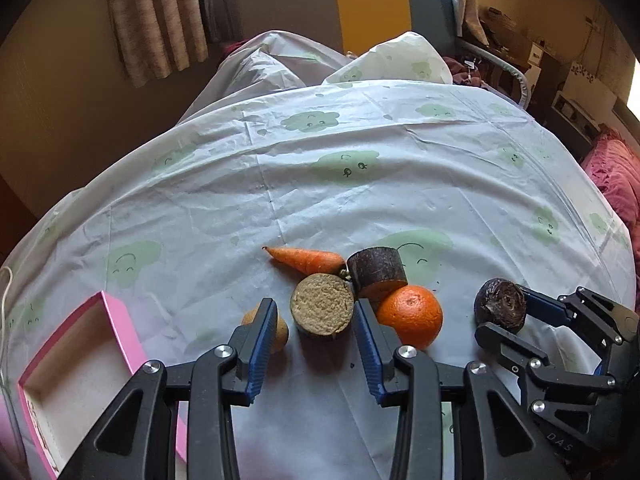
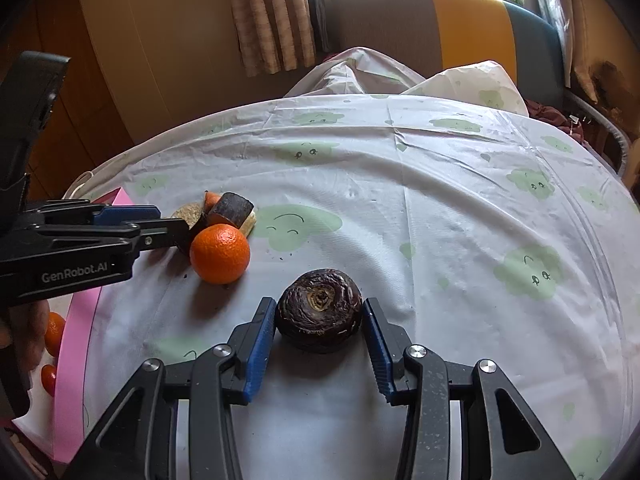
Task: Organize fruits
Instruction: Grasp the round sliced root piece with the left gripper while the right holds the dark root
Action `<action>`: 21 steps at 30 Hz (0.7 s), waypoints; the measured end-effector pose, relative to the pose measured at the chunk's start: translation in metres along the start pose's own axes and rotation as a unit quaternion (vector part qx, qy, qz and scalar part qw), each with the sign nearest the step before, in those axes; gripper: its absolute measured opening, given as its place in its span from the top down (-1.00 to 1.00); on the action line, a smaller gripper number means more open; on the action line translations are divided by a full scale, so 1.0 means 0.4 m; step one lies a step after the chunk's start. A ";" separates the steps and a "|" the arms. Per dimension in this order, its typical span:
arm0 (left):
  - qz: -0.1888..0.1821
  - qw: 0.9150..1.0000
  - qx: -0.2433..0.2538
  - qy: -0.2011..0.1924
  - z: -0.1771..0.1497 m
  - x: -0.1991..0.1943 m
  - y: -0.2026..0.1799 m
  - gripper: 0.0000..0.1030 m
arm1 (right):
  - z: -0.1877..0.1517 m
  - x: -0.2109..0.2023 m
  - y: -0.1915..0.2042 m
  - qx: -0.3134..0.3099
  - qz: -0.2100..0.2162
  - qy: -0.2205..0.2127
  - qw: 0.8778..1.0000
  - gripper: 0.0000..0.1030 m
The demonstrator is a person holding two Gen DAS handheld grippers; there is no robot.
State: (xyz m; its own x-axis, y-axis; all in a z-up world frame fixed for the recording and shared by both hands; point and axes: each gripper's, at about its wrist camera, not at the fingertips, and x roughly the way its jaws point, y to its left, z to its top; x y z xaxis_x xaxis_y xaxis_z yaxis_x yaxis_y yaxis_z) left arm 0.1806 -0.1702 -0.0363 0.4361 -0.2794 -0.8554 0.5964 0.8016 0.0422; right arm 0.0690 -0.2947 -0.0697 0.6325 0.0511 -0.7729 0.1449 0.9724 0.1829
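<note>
**Two grippers, two cut roots, one pink box waiting**

While the orange (image 1: pixel 410 314) sits untouched on the cloth-covered desk (image 1: pixel 360 200), the pale-faced cut root (image 1: pixel 322 309) stands directly between the jaws of the left gripper (image 1: pixel 316 322), cut face up, at twelve o'clock from the camera. The jaws are apart; the right-hand pad looks close to the root, the other clear of it, and contact cannot be confirmed. A carrot (image 1: pixel 306 260) lies at eleven o'clock beyond, its long axis crosswise, tip to nine. The dark round root (image 2: pixel 319 312) rests upright between the right gripper (image 2: pixel 319 320), whose pads appear to press both flanks. Both grippers angle steeply downward. The pink box (image 1: pixel 76 360) lies at eight o'clock, nearer the left hand.
</note>
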 end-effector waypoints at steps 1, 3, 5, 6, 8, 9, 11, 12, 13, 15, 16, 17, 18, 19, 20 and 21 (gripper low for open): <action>-0.001 1.000 0.009 0.001 0.003 0.004 -0.004 0.23 | 0.000 0.000 0.000 0.001 0.001 0.000 1.000 0.13; -0.008 1.000 0.022 0.002 0.008 0.008 -0.011 0.22 | 0.000 -0.001 0.000 0.002 0.003 0.000 1.000 0.13; -0.007 0.999 0.036 0.003 0.012 0.015 -0.015 0.22 | -0.001 -0.001 -0.003 0.004 0.005 -0.001 1.000 0.13; -0.008 0.999 0.040 0.002 0.014 0.017 -0.015 0.22 | -0.001 -0.001 -0.003 0.005 0.006 -0.001 1.000 0.13; -0.013 0.999 0.039 0.003 0.021 0.024 -0.011 0.22 | -0.001 -0.001 -0.003 0.004 0.006 -0.001 1.000 0.13; -0.015 0.999 0.037 0.007 0.022 0.029 -0.006 0.22 | -0.001 -0.001 -0.003 0.005 0.006 -0.001 1.000 0.13; -0.027 0.999 0.032 0.010 0.020 0.032 0.008 0.22 | -0.001 -0.001 -0.006 0.007 0.009 -0.001 1.000 0.13; -0.030 0.999 0.034 0.013 0.016 0.033 0.014 0.21 | -0.001 0.000 -0.007 0.009 0.010 -0.001 1.000 0.13; -0.032 0.999 0.038 0.017 0.010 0.035 0.017 0.22 | -0.001 0.000 -0.008 0.009 0.011 -0.001 1.000 0.13; -0.035 0.998 0.048 0.016 0.001 0.034 0.020 0.22 | 0.000 0.000 -0.007 0.009 0.011 -0.001 1.000 0.13; -0.038 0.998 0.047 0.017 0.001 0.036 0.022 0.21 | 0.000 0.000 -0.007 0.010 0.012 -0.002 1.000 0.13; -0.040 0.998 0.043 0.020 0.004 0.040 0.023 0.21 | 0.000 0.000 -0.007 0.010 0.012 -0.002 1.000 0.13; -0.040 0.998 0.040 0.023 0.009 0.047 0.022 0.21 | 0.000 0.000 -0.007 0.010 0.011 -0.002 1.000 0.13; -0.038 0.998 0.038 0.025 0.012 0.053 0.020 0.22 | 0.000 0.000 -0.007 0.010 0.011 -0.002 1.000 0.13; -0.037 0.998 0.036 0.027 0.013 0.060 0.016 0.25 | -0.001 0.000 -0.008 0.010 0.011 -0.002 1.000 0.13; -0.039 0.998 0.033 0.029 0.013 0.067 0.014 0.31 | -0.001 0.000 -0.008 0.010 0.012 -0.002 1.000 0.13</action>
State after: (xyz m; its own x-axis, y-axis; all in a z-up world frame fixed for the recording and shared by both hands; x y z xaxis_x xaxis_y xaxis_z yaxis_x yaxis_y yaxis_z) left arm 0.1992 -0.1758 -0.0564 0.3478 -0.3071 -0.8859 0.6706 0.7418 0.0061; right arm 0.0684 -0.2978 -0.0706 0.6386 0.0730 -0.7661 0.1451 0.9662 0.2129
